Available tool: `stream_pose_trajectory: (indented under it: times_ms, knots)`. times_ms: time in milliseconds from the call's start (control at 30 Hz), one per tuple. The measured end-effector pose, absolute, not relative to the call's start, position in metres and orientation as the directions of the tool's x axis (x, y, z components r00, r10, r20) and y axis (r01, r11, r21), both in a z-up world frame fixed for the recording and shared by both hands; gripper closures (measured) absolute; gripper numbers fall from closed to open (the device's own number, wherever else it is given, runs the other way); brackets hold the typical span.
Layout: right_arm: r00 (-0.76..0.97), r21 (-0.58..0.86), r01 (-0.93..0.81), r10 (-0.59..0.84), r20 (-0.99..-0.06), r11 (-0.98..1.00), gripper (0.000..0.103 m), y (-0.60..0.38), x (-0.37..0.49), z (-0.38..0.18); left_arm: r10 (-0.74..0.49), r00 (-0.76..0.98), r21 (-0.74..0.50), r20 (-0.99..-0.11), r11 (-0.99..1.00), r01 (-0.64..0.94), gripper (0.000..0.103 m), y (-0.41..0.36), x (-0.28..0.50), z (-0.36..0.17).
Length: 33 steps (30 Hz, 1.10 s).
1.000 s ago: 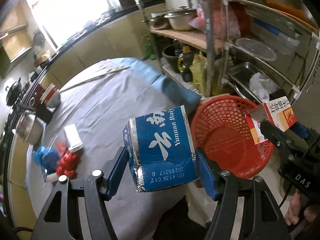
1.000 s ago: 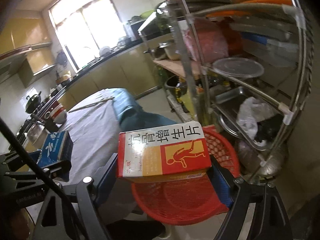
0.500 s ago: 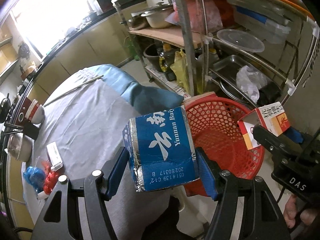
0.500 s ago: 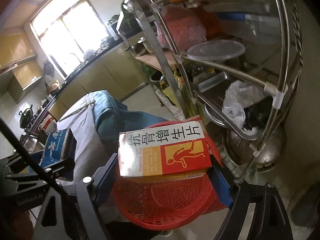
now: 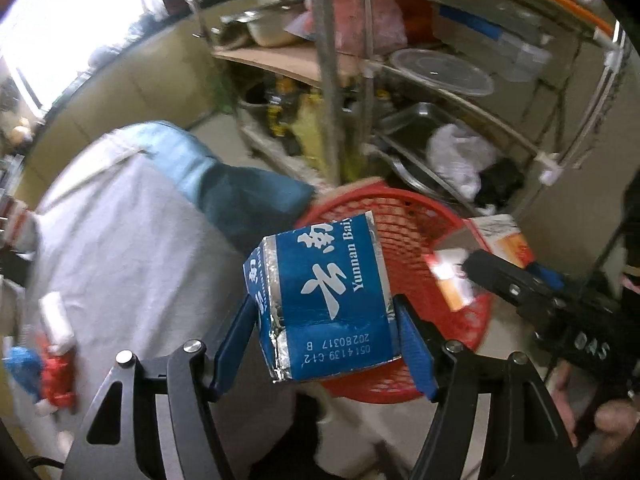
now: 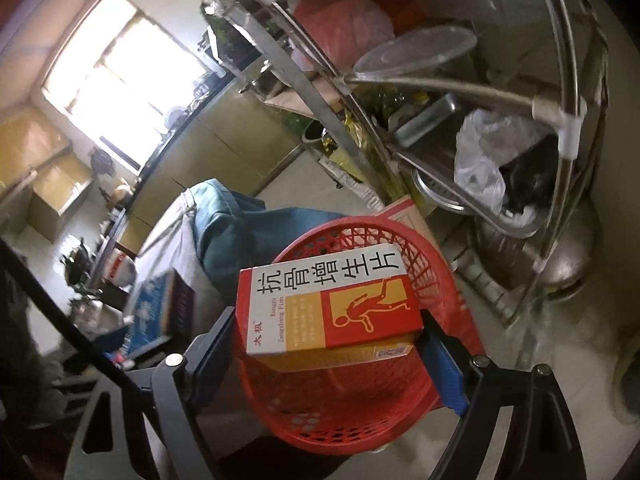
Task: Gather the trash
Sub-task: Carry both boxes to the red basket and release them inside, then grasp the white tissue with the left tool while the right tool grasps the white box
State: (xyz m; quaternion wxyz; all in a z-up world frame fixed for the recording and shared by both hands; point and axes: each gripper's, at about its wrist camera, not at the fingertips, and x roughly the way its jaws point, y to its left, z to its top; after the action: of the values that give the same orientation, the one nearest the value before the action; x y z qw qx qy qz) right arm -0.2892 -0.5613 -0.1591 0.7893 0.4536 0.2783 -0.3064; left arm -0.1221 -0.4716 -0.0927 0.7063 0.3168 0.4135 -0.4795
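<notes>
My left gripper [image 5: 326, 350] is shut on a blue carton [image 5: 324, 304] with silver edges and holds it over the near rim of the red mesh basket [image 5: 408, 220]. My right gripper [image 6: 328, 356] is shut on a red, yellow and white medicine box [image 6: 332, 304] and holds it right above the open basket [image 6: 344, 404]. The right gripper with its box [image 5: 500, 248] also shows in the left wrist view, at the basket's right rim. The blue carton [image 6: 154, 312] shows at the left in the right wrist view.
The basket stands on the floor beside a table under a grey-blue cloth [image 5: 132, 248]. A steel rack [image 5: 440, 92] with pans, lids and bags stands close behind it. Red and blue wrappers [image 5: 44, 364] lie on the table's left side. Kitchen counters [image 6: 208, 140] run along the back.
Both grippers have swung right and down toward the basket with their boxes. The basket now sits under both boxes and looks larger. Both grips are unchanged.
</notes>
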Motion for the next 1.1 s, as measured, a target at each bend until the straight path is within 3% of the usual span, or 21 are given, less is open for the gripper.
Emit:
stream_pose_trajectory:
  times_ms: [167, 300, 767, 1100]
  knots:
    - [0.695, 0.61, 0.709, -0.202, -0.69, 0.354, 0.015, -0.566, -0.295, -0.163, -0.447, 0.038, -0.112, -0.894, 0.304, 0.946, 0.031, -0.471, -0.112, -0.105]
    - [0.71, 0.624, 0.694, -0.199, -0.675, 0.36, 0.015, -0.563, -0.293, -0.159, -0.443, 0.009, -0.152, -0.897, 0.327, 0.933, 0.031, -0.462, -0.103, -0.109]
    - [0.741, 0.595, 0.626, -0.147, -0.655, 0.504, 0.015, -0.506, -0.226, -0.132, -0.389, 0.25, -0.013, -0.887, 0.56, 0.828, 0.031, -0.322, -0.054, -0.087]
    - [0.747, 0.559, 0.462, 0.038, -0.664, 0.688, 0.015, -0.403, -0.109, -0.113, -0.282, 0.422, -0.016, -0.861, 0.846, 0.533, 0.031, -0.136, 0.025, -0.078]
